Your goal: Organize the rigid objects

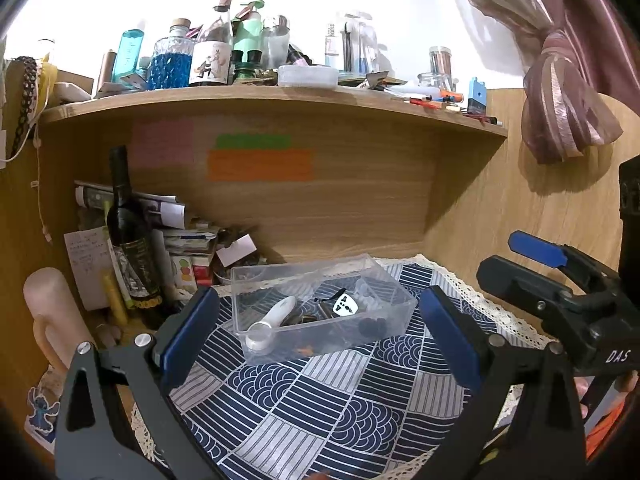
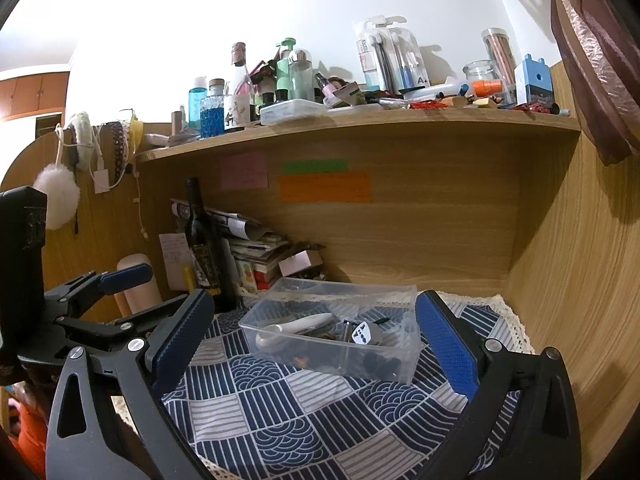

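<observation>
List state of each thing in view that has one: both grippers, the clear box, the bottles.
left gripper: jaws open, empty, hovering over the cloth
right gripper: jaws open, empty
clear plastic box: lidless, upright on the patterned cloth, holding small items
white handheld device: lying inside the box
travel adapter: inside the box
dark wine bottle: upright; closure too dark to tell

Wooden desk (image 2: 560, 280) under a patterned blue cloth (image 2: 304, 420), clear plastic box (image 2: 332, 354) on it.
</observation>
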A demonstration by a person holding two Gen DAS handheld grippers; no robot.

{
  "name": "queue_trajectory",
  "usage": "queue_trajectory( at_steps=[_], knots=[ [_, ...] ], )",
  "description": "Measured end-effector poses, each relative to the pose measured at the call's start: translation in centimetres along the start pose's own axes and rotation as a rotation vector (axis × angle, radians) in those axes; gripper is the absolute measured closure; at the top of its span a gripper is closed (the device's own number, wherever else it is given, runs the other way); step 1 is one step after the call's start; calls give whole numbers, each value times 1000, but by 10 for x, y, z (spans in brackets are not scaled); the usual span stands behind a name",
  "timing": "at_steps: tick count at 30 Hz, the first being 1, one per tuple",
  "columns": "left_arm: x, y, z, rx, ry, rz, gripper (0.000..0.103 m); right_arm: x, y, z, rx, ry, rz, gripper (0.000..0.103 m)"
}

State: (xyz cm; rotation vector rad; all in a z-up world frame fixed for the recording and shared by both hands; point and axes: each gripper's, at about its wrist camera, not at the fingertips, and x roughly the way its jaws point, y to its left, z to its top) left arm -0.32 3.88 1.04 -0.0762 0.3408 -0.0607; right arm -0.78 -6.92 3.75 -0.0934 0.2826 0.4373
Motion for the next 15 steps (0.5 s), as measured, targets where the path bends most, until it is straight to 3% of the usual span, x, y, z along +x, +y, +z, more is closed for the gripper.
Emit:
queue_trajectory(
  at_steps=[15],
  knots=[
    [7,3,0,-24,16,-3,1,11,-6,-4,20,28,4,2]
  ],
)
